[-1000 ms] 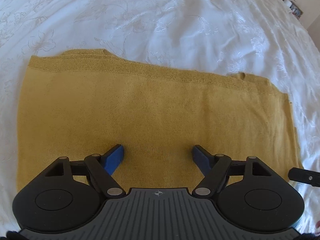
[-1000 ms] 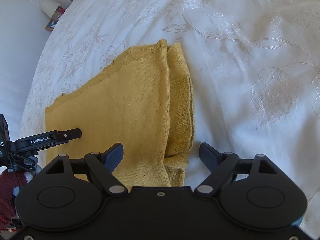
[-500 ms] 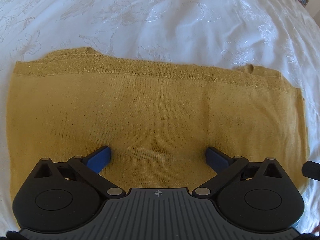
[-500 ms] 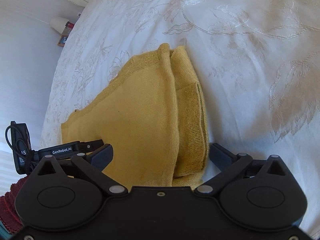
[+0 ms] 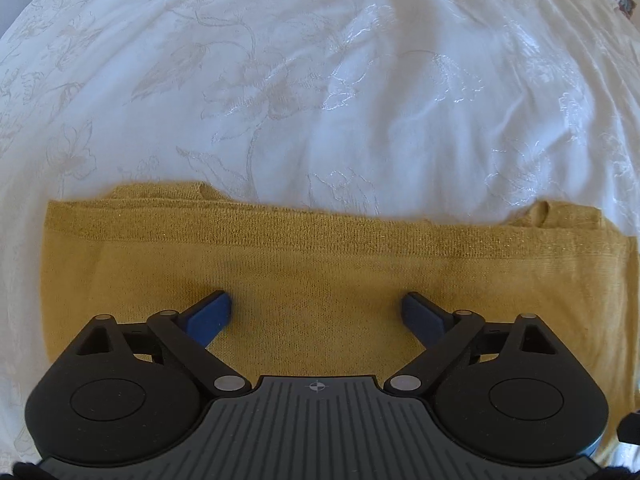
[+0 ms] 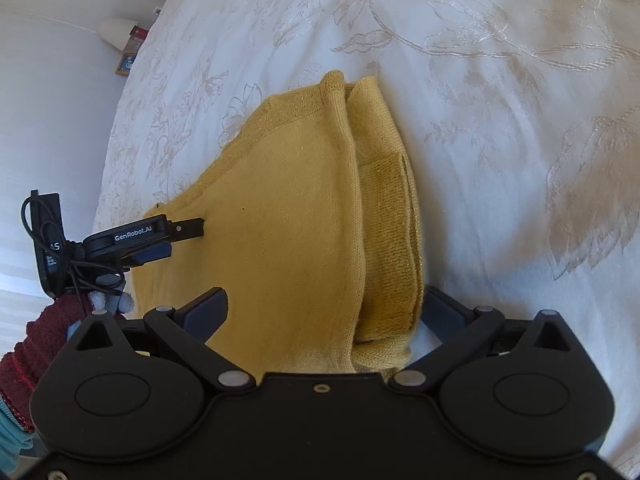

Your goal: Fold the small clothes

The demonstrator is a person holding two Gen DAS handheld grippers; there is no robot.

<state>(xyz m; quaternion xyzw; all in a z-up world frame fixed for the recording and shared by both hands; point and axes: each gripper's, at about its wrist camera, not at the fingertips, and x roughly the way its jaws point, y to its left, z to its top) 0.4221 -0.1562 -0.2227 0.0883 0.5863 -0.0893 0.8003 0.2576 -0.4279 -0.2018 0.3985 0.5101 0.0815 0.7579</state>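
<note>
A mustard-yellow knit garment (image 5: 320, 260) lies folded flat on the white bedspread (image 5: 320, 80). My left gripper (image 5: 316, 304) hovers over its middle with the blue pads wide apart and nothing pinched; its jaws are closing slightly. In the right wrist view the garment (image 6: 288, 208) shows its folded layers stacked along the right side. My right gripper (image 6: 325, 300) stands open at the garment's near end. Its right finger rests beside the stacked edge and its left finger over the flat cloth. The left gripper (image 6: 176, 242) reaches in from the left over the garment's far corner.
The embroidered white bedspread (image 6: 520, 120) stretches out on all sides of the garment. A person's dark red sleeve (image 6: 36, 344) holds the left gripper at the left edge. A lamp and small items (image 6: 128, 48) stand beside the bed at the far left.
Both grippers' jaws have widened. The left gripper has shifted so the garment's far edge sits lower in its view. The right gripper has come nearer, its jaws now straddling the garment's near end.
</note>
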